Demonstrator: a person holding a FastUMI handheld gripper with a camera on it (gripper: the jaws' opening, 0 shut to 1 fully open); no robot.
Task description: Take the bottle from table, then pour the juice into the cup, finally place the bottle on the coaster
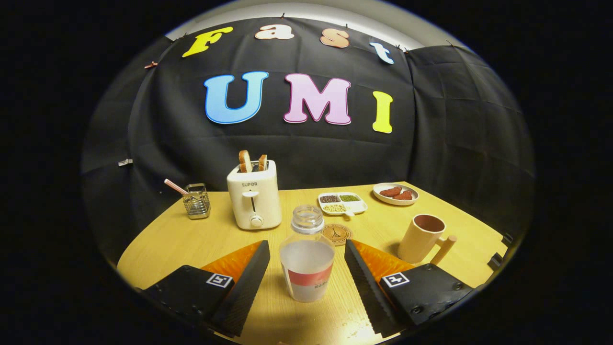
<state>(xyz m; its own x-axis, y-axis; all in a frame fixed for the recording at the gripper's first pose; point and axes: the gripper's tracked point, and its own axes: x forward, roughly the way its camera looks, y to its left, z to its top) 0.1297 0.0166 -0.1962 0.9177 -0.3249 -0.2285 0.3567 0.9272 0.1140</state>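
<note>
Gripper view over a pale wooden table [191,239]. At the far left stands a small wire holder [196,201] with a pink-striped straw [175,186] leaning out of it. Next comes a cream toaster [254,199] with two slices of toast [252,162] standing up from its slots.

Centre: the bottle [307,261] stands upright on the table, between the fingers of the gripper [306,254] and apart from both. It is clear plastic, uncapped, with a ribbed threaded neck, a rounded shoulder and a body that narrows toward its base. A band label, red above and white below, wraps the lower half; whether liquid is inside cannot be told. The jaws stand wide open, one finger on each side of the bottle with a gap left on either side, and hold nothing.

Just beyond the bottle lies a round brown coaster [338,234], partly hidden by the bottle's shoulder. Behind it sits a white divided dish [343,203] of dark, green and pale grains. To the right, near the right finger, stands a beige cup [423,238] with a straight peg handle, its mouth open. Farther back rests a white plate [395,193] bearing reddish pieces of food.
</note>
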